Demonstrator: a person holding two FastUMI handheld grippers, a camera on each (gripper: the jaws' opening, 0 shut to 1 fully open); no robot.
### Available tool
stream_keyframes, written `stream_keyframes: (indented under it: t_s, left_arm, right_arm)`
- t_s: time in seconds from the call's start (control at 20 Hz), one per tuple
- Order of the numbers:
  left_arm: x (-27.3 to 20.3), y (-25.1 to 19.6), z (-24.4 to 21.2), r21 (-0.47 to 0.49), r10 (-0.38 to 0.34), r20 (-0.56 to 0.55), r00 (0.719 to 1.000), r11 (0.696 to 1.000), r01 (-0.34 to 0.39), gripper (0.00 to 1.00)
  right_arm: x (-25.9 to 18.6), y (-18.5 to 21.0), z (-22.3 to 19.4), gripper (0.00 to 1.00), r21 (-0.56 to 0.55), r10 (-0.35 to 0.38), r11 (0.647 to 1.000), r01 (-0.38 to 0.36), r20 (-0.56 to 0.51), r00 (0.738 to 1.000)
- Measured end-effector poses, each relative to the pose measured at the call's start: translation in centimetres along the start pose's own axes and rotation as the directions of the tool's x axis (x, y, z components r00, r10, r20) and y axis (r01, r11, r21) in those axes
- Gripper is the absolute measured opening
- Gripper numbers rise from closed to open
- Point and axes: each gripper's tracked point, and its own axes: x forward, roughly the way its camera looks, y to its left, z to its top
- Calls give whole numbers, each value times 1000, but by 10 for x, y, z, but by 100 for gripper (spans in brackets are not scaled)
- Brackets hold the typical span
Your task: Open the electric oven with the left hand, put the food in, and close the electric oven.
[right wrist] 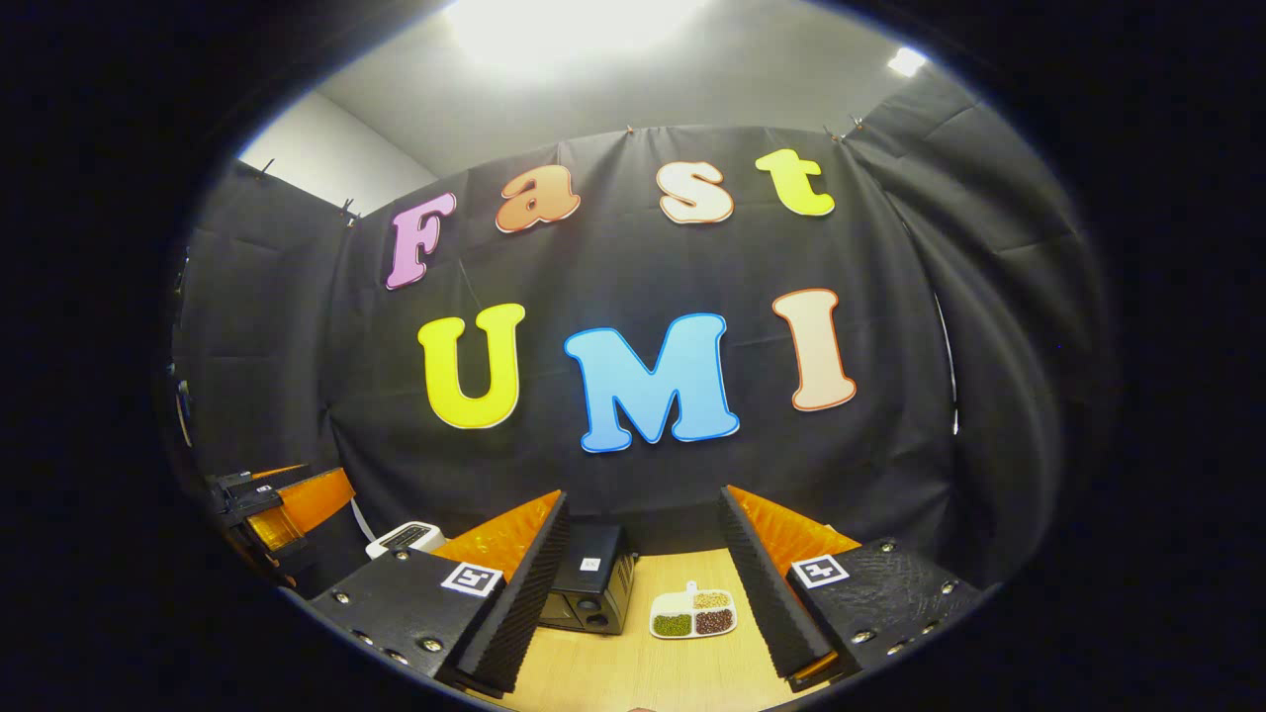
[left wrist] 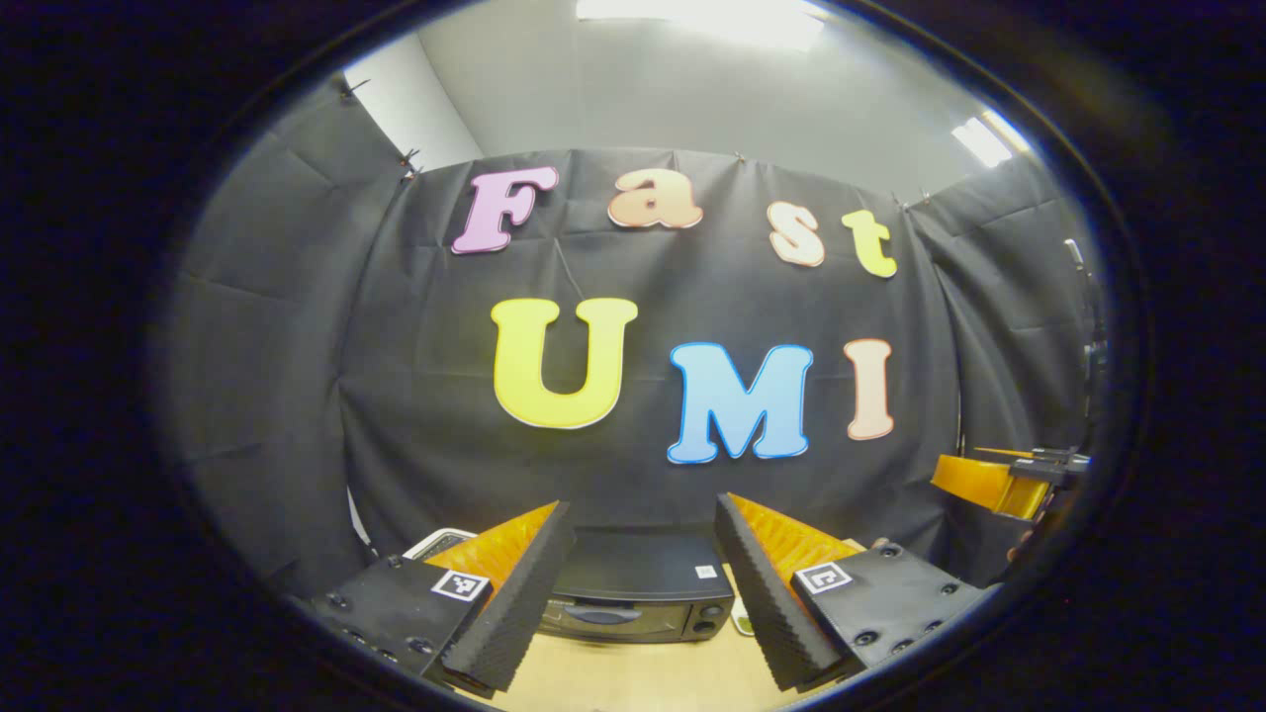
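Table point(right wrist: 633, 672) of pale wood, oven point(left wrist: 638, 588) shut

a pale wooden tabletop point(right wrist: 633, 663) runs out under and ahead of the fingers, light grain, nothing fancy. past the left-side finger in the right gripper view there's a small white boxy appliance with a dark slotted top point(right wrist: 404, 537), sitting near the back edge against the black cloth wall point(right wrist: 890, 465). same white thing peeks out just behind the left-side finger in the left gripper view point(left wrist: 438, 543). above the cloth, a plain grey ceiling with bright light panels point(left wrist: 712, 15).
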Motion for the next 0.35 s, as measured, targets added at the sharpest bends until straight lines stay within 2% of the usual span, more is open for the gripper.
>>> stream_keyframes:
  t_s: [0.15, 0.35]
  left_arm:
    - [-6, 3, 4, 26, 0, 19, 1000, 1000, 0, 100]
    - [-5, 8, 1, 13, -16, 6, 1000, 1000, 16, 100]
  right_arm:
    - [-4, 5, 6, 91, -16, 1, 1000, -1, 18, 1000]
    - [-6, 12, 3, 91, -16, -14, 1000, 14, 12, 1000]
